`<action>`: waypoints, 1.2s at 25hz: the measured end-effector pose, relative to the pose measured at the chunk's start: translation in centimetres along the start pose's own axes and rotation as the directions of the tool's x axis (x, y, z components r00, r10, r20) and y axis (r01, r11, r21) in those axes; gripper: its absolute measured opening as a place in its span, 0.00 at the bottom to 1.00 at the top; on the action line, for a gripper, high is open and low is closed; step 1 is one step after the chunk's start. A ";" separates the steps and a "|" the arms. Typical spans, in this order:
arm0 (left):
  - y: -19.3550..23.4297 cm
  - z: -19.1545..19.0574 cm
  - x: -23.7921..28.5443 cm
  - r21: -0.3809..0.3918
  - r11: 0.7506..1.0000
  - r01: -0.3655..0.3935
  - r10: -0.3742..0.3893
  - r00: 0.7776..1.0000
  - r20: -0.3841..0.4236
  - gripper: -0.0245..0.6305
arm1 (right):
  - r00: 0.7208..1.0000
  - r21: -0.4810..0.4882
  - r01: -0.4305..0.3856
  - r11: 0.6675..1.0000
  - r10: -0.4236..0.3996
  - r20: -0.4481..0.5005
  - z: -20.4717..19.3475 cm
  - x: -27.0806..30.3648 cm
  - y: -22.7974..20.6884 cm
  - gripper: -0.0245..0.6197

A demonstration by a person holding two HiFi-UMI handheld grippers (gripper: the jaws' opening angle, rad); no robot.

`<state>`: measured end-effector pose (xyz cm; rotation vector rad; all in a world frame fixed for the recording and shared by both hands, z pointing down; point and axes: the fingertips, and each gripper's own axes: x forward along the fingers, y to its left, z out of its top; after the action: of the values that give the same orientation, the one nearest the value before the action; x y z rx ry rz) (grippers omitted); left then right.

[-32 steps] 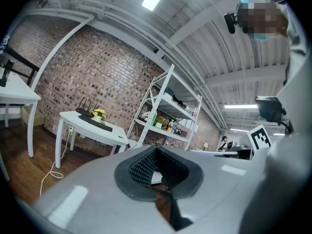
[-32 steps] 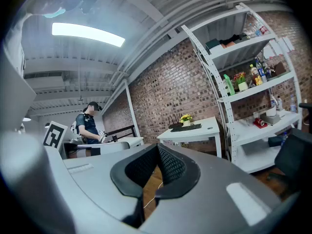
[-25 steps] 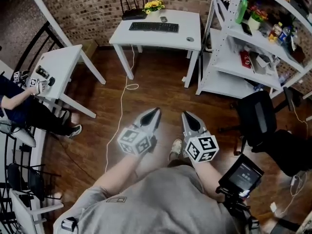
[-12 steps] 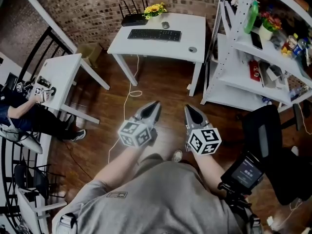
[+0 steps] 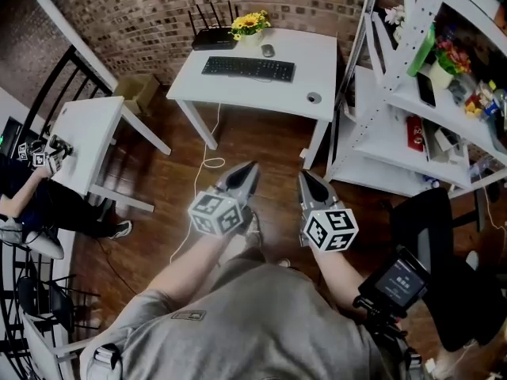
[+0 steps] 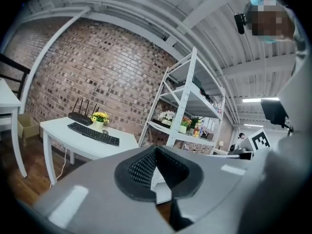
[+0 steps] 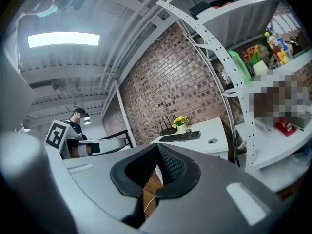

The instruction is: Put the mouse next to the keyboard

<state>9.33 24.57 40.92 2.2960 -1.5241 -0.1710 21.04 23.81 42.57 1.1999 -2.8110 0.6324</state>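
A white desk point(image 5: 301, 62) stands ahead against the brick wall. On it lies a black keyboard point(image 5: 248, 68), with a small grey mouse point(image 5: 268, 51) just behind it, near a pot of yellow flowers point(image 5: 248, 24). My left gripper point(image 5: 252, 168) and right gripper point(image 5: 303, 176) are held side by side over the wooden floor, well short of the desk. Both are shut and hold nothing. The keyboard point(image 6: 92, 133) shows far off in the left gripper view beyond the left gripper point(image 6: 156, 151). The right gripper view shows the keyboard point(image 7: 181, 136) past the right gripper point(image 7: 157, 150).
A black router point(image 5: 212, 39) sits at the desk's back left, and a round grommet point(image 5: 314, 97) at its front right. A white shelf unit point(image 5: 396, 109) full of items stands right. A small white table point(image 5: 87, 133) with a seated person is left. A white cable point(image 5: 207, 165) trails across the floor.
I have walked towards the desk: it now sits lower and larger in the head view. Both grippers stay shut and side by side.
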 end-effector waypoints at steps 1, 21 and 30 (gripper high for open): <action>0.8 0.5 0.8 0.000 1.000 0.008 -0.008 1.000 0.003 0.03 | 1.000 -0.004 0.005 1.000 -0.005 -0.001 0.3 1.1 -0.2 0.05; 19.7 8.3 12.0 -0.050 0.997 0.065 -0.064 0.998 0.005 0.03 | 0.995 -0.056 0.102 0.993 -0.103 -0.018 5.1 23.5 -2.0 0.05; 25.8 10.0 19.1 -0.049 0.998 0.038 -0.038 0.999 -0.009 0.03 | 0.994 -0.032 0.102 0.994 -0.103 -0.036 6.6 32.0 -7.1 0.05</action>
<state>-8.20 -4.02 43.35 2.2854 -1.4560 -0.2038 4.37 -5.06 44.59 1.3035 -2.6978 0.5970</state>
